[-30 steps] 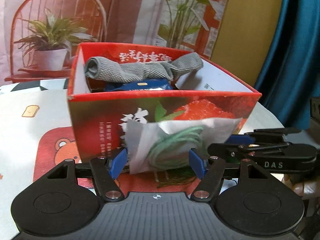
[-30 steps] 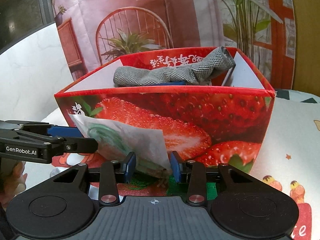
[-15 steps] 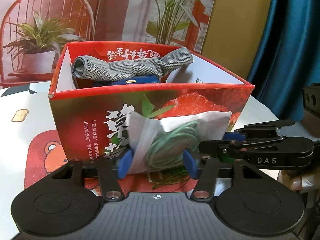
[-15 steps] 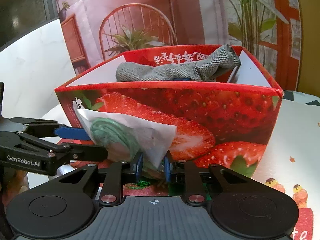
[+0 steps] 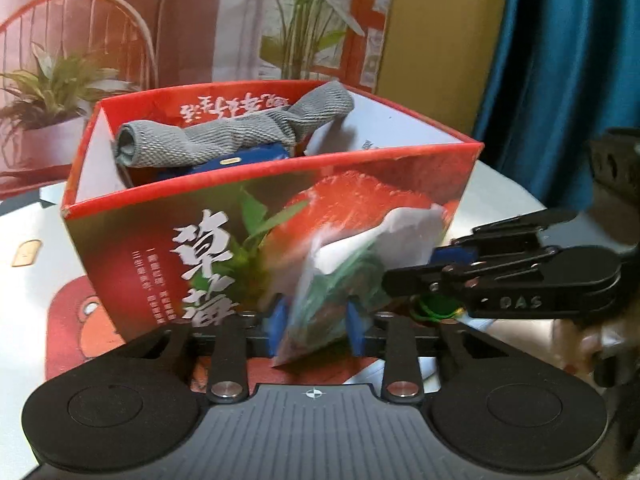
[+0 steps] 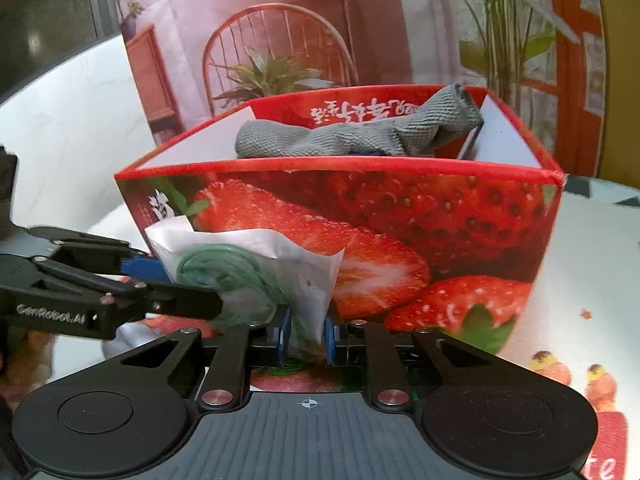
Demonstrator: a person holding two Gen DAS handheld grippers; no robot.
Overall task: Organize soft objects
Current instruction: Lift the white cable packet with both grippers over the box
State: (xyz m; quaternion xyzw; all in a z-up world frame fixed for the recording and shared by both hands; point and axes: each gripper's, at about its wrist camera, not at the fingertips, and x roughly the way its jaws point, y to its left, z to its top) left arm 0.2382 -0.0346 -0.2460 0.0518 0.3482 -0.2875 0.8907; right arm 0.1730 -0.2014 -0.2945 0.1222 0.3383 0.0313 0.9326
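The left gripper [image 5: 316, 328] is closing on one end of the clear bag [image 5: 340, 280] of green cord, its blue pads touching the plastic. The right gripper [image 6: 306, 338] is closing too, jaws narrow, pinching the bag's [image 6: 256, 276] other end. The bag hangs between both grippers, just in front of the strawberry box [image 6: 440, 216], which contains a grey cloth [image 6: 352, 138] lying on a blue item [image 5: 240, 160].

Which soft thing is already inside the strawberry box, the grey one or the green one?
The grey cloth. It lies across the top inside the strawberry box. The green cords sit in a clear bag outside, in front of the box, with both tools closing on it.
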